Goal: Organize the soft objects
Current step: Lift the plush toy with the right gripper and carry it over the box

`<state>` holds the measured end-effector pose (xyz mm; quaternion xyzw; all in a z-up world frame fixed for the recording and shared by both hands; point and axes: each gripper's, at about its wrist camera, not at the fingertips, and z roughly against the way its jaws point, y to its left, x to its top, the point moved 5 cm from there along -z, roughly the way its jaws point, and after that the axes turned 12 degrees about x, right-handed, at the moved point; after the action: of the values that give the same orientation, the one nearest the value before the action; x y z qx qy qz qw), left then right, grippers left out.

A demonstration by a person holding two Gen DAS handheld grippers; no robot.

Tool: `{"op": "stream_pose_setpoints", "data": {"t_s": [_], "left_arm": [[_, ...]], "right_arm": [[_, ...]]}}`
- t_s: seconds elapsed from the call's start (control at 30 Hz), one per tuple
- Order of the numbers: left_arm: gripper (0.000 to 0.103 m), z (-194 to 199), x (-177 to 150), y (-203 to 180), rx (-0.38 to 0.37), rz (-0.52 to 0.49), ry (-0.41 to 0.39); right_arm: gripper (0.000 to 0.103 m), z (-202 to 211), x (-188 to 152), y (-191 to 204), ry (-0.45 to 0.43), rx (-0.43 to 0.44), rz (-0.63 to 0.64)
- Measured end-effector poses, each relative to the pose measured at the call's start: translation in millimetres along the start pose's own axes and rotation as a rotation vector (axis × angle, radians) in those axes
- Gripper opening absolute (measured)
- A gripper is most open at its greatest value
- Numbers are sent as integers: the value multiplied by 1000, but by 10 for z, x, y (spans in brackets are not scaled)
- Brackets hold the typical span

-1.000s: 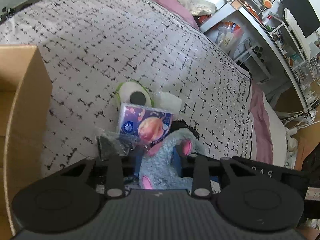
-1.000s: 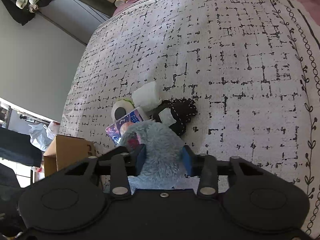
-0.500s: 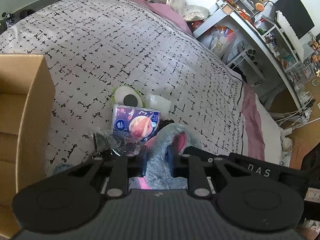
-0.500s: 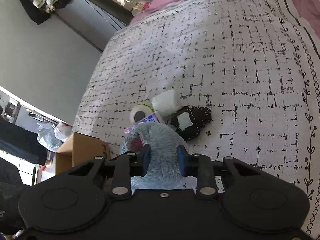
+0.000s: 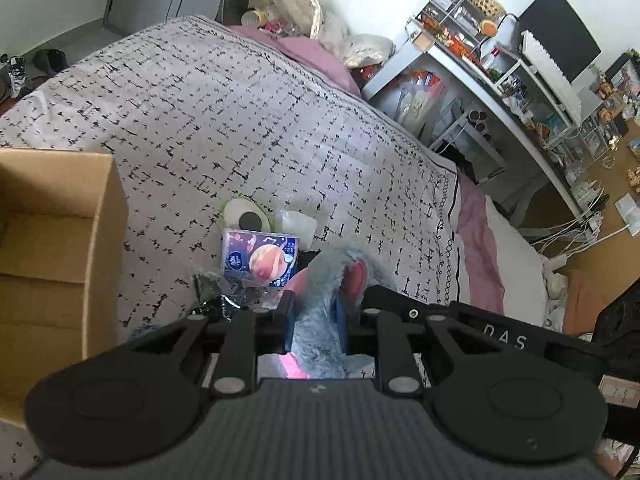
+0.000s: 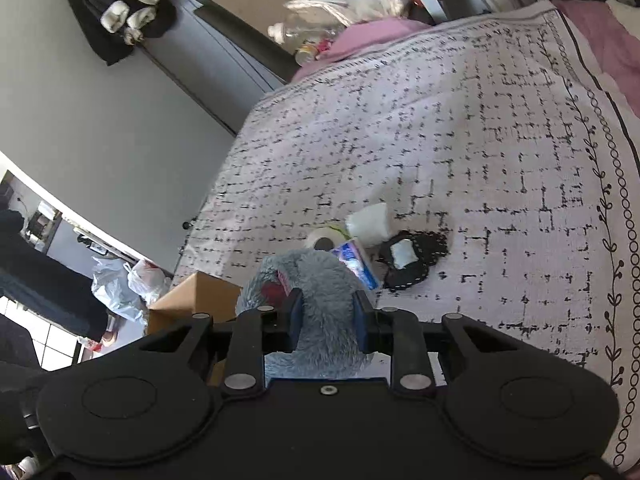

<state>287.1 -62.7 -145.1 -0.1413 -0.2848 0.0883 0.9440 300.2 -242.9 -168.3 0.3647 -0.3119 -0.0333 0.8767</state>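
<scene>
Grey-blue plush toy (image 5: 320,320), lower body hidden, pinched by left gripper (image 5: 316,320) and right gripper (image 6: 326,318).

Matte black left gripper (image 5: 314,322): two round discs, silver screws, blue-lined fingers (image 5: 287,326), ribbed grey body. Black right gripper (image 6: 326,320) likewise, blue pads (image 6: 362,322), smooth top; white letters "DAS" on its side.

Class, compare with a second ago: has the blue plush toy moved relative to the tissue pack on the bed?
Yes. The blue plush toy, held in both grippers' jaws, has risen away from the tissue pack.
</scene>
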Motion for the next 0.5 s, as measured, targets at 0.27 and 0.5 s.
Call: {"op": "stream_pose_setpoints", "data": {"t_s": [0.27,0.5], "left_arm": [[19,306,-59,189,-3,27,-34],[18,500,-123,345,-18,45,-51]], "right_arm": [[25,81,-154,296,0,31,55],[25,139,-275,529,1,34,102]]}}
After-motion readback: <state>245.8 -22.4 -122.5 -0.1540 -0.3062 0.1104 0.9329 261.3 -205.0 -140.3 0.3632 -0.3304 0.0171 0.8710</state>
